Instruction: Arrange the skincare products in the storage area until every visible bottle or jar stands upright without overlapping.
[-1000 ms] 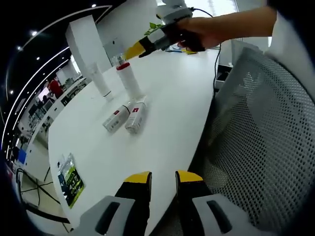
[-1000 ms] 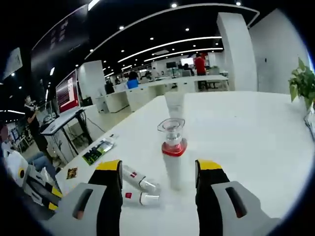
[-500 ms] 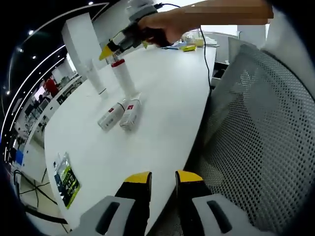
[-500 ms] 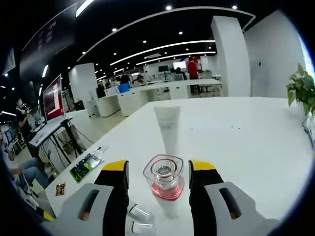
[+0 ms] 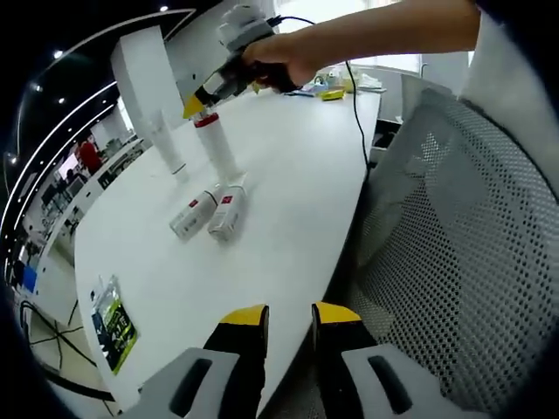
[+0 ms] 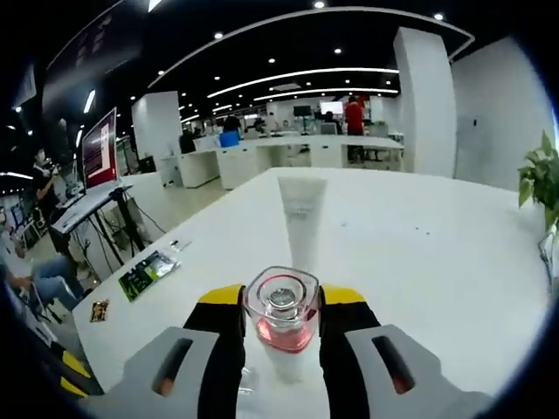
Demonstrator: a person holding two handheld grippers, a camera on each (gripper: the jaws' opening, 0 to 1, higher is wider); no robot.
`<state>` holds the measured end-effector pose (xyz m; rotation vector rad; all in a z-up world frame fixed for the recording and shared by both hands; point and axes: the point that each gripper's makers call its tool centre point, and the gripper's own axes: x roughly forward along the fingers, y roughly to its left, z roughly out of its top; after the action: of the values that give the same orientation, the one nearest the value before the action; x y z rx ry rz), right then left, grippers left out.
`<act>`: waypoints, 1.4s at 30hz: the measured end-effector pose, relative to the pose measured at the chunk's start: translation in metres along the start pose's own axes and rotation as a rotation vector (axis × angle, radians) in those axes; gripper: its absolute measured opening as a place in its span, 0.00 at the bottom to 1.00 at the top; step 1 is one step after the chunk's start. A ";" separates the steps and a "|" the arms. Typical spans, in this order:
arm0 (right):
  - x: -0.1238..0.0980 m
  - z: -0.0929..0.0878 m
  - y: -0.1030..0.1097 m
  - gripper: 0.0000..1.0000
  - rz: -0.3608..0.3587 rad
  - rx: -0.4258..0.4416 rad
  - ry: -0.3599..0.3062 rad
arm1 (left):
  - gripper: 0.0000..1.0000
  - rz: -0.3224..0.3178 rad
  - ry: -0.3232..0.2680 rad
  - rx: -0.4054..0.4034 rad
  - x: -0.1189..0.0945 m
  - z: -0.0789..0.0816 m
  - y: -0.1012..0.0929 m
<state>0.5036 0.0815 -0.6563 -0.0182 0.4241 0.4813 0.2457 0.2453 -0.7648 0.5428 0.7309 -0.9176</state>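
Red-collared bottle (image 6: 283, 325) upright on white tabletop (image 6: 437, 262), cap clamped between right gripper (image 6: 279, 305) fingers, probably for steadying beside standing tube (image 6: 300, 218); two small bottles (image 5: 208, 213) lying flat, still unrighted; left gripper (image 5: 289, 316) fingers slightly parted, empty.

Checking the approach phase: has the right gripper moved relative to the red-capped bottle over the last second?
Yes. The right gripper has closed in on the red-capped bottle; its jaws now flank the cap, with the tube standing behind.
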 end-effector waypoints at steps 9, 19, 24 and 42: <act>0.001 -0.002 0.009 0.29 0.204 -0.101 0.071 | 0.20 -0.010 0.003 0.007 0.001 0.000 -0.002; -0.002 -0.010 0.016 0.29 0.403 -0.278 0.219 | 0.20 -0.002 0.010 0.015 0.001 -0.001 0.000; -0.004 -0.013 0.018 0.29 0.483 -0.328 0.281 | 0.20 0.001 0.006 0.021 0.001 0.000 0.000; -0.014 -0.003 0.016 0.42 0.296 -0.173 0.323 | 0.20 0.005 0.027 0.036 0.002 -0.003 0.000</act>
<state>0.4842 0.0892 -0.6522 -0.2049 0.7056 0.8116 0.2453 0.2458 -0.7685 0.5894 0.7380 -0.9220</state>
